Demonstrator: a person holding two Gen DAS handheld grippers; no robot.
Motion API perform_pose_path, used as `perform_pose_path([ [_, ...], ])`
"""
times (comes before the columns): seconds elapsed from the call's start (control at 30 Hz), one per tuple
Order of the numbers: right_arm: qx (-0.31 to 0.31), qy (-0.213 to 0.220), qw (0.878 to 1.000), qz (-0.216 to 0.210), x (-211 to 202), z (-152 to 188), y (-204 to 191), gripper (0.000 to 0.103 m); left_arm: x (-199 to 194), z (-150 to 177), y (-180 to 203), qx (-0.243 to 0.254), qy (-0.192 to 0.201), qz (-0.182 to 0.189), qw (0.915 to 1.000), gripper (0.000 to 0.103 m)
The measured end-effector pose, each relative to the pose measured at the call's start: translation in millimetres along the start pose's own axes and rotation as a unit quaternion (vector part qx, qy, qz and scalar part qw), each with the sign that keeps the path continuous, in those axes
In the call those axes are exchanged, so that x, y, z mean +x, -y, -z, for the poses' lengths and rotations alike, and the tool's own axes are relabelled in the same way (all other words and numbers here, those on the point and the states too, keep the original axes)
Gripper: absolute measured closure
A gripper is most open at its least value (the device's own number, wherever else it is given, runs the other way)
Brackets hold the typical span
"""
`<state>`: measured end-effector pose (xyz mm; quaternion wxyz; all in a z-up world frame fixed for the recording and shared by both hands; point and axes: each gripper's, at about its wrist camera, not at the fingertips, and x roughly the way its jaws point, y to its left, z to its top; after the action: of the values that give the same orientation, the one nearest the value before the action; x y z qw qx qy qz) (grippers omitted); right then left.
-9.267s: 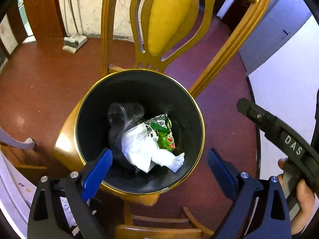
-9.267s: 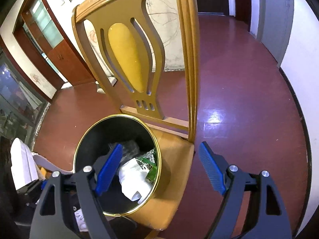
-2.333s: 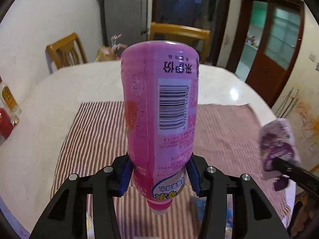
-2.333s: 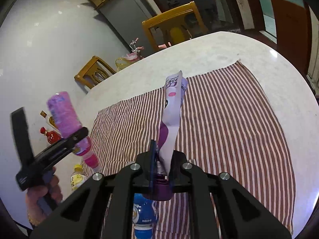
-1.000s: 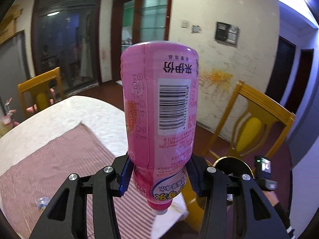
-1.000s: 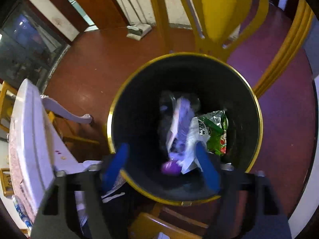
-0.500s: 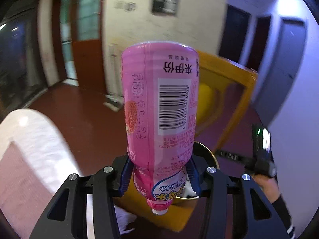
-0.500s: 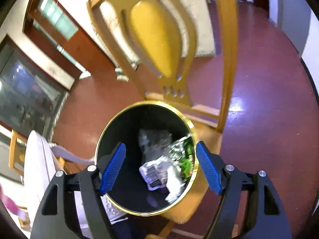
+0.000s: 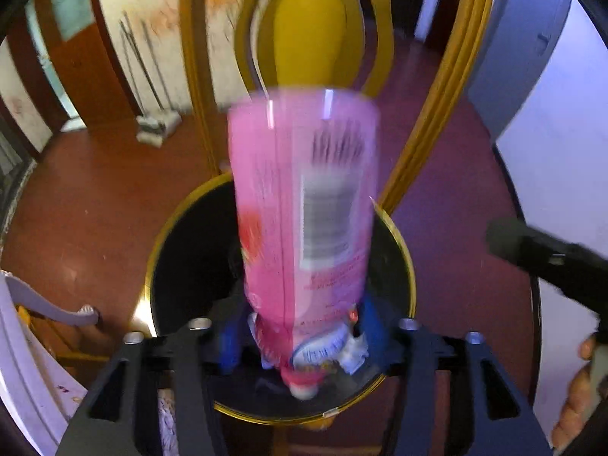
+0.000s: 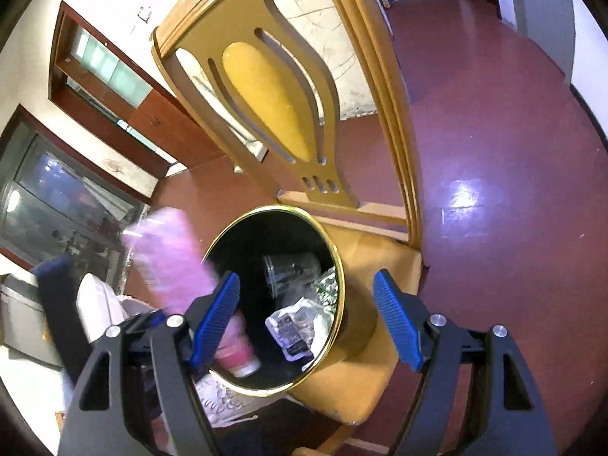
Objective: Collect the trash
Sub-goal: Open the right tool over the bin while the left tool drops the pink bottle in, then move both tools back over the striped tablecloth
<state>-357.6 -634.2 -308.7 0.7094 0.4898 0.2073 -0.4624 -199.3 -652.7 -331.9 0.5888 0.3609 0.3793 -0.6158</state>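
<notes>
A pink bottle (image 9: 304, 212), cap down and blurred, sits between the blue pads of my left gripper (image 9: 300, 338), right over the black gold-rimmed bin (image 9: 182, 250). The pads look slightly apart; the grip is unclear. In the right wrist view the pink bottle (image 10: 171, 266) hangs cap-down at the left rim of the bin (image 10: 326, 235). The bin holds a clear cup (image 10: 288, 266), a purple pouch (image 10: 292, 326) and a green wrapper (image 10: 326, 285). My right gripper (image 10: 304, 323) is open and empty above the bin.
The bin stands on the seat of a yellow wooden chair (image 10: 380, 349) whose backrest (image 10: 273, 95) rises behind it. A white table edge (image 9: 22, 372) is at the left. Red floor (image 10: 494, 152) lies around. The right gripper's handle (image 9: 551, 262) shows at the right.
My left gripper has swung down with the pink bottle from facing the room to directly over the bin. My right gripper, open since dropping the purple pouch in, has pulled back slightly.
</notes>
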Motion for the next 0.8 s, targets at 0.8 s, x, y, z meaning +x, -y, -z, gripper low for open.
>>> perform_pose_path([
  [0.8, -0.046, 0.004, 0.999, 0.015, -5, 9, -57, 0.017, -102, 50, -70, -0.082, 0.104, -0.043, 0.9903, 0.006],
])
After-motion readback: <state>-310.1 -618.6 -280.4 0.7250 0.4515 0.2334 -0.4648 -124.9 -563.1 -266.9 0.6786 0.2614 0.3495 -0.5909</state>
